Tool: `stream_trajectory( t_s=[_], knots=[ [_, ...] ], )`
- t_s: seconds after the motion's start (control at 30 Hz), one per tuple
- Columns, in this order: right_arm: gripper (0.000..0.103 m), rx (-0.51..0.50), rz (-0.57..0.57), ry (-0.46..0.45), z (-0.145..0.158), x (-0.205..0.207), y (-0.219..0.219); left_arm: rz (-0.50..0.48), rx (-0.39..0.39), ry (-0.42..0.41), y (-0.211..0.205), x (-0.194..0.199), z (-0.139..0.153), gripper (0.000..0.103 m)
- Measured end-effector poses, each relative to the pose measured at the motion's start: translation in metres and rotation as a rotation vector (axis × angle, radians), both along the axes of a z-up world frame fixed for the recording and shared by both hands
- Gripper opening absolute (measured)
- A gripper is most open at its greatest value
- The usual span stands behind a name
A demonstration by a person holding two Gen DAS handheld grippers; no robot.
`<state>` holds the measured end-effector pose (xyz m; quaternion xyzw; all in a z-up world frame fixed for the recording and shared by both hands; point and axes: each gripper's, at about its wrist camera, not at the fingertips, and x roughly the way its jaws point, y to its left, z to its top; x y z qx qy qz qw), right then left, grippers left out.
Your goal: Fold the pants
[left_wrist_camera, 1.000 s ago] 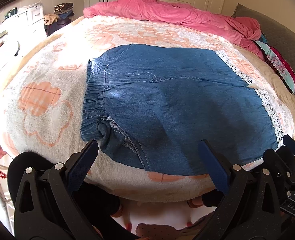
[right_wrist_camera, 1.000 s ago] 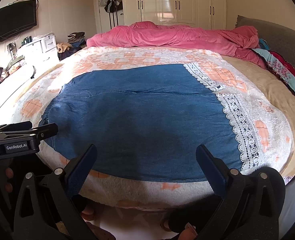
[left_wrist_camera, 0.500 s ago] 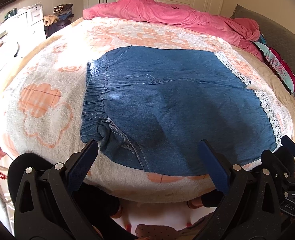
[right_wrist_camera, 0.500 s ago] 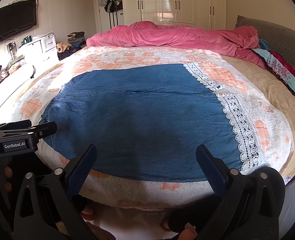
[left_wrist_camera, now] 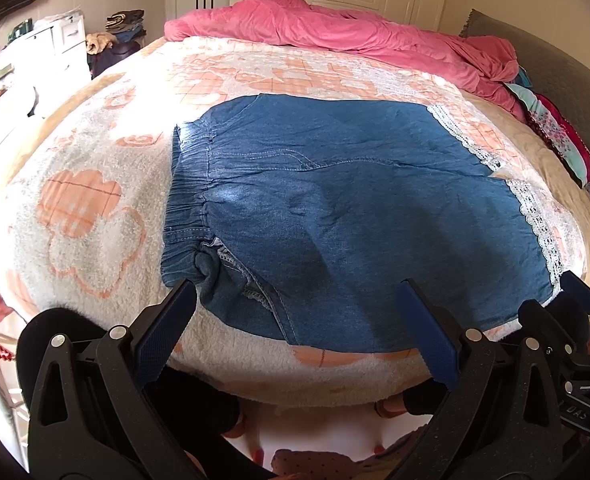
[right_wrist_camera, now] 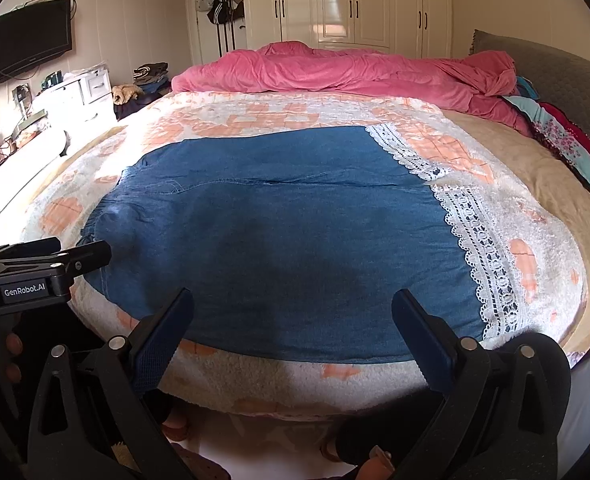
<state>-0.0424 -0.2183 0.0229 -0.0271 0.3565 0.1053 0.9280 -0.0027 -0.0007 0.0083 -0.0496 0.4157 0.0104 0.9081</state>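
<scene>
Blue denim pants [left_wrist_camera: 355, 216] with white lace hems [left_wrist_camera: 535, 220] lie flat across the bed, elastic waistband [left_wrist_camera: 187, 200] to the left, legs to the right. The near waist corner is rumpled and turned over. My left gripper [left_wrist_camera: 295, 328] hangs open over the near edge, close to that corner, holding nothing. In the right wrist view the same pants [right_wrist_camera: 279, 232] fill the middle and the lace hems [right_wrist_camera: 475, 248] run down the right. My right gripper [right_wrist_camera: 293, 328] is open above the near edge, empty. The left gripper's body [right_wrist_camera: 35, 276] shows at the left.
A white and orange flowered blanket [left_wrist_camera: 87, 216] covers the bed. A pink duvet [right_wrist_camera: 335, 68] is bunched at the far side, with patterned fabric [right_wrist_camera: 567, 140] and a grey headboard at the right. A white dresser [right_wrist_camera: 79, 92] stands at the left. The person's feet show below.
Both grippers have drifted slightly back from the bed, so the pants sit a little further off. Both stay open; the pants have not moved.
</scene>
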Motion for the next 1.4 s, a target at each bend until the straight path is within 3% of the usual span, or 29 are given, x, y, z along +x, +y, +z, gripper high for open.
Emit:
stream_trajectory(
  t_s=[0.7, 1.2, 1.4],
  knots=[
    [0.099, 0.001, 0.014, 0.034, -0.009, 0.023, 0.005, 0.008, -0.023, 0.017, 0.01, 0.012, -0.01, 0.094],
    [0.099, -0.056, 0.105, 0.062, -0.002, 0.106, 0.026, 0.068, -0.053, 0.016, 0.065, 0.052, -0.002, 0.094],
    [0.099, -0.042, 0.193, 0.064, 0.005, 0.136, 0.042, 0.108, -0.067, 0.039, 0.094, 0.077, -0.004, 0.094]
  ],
)
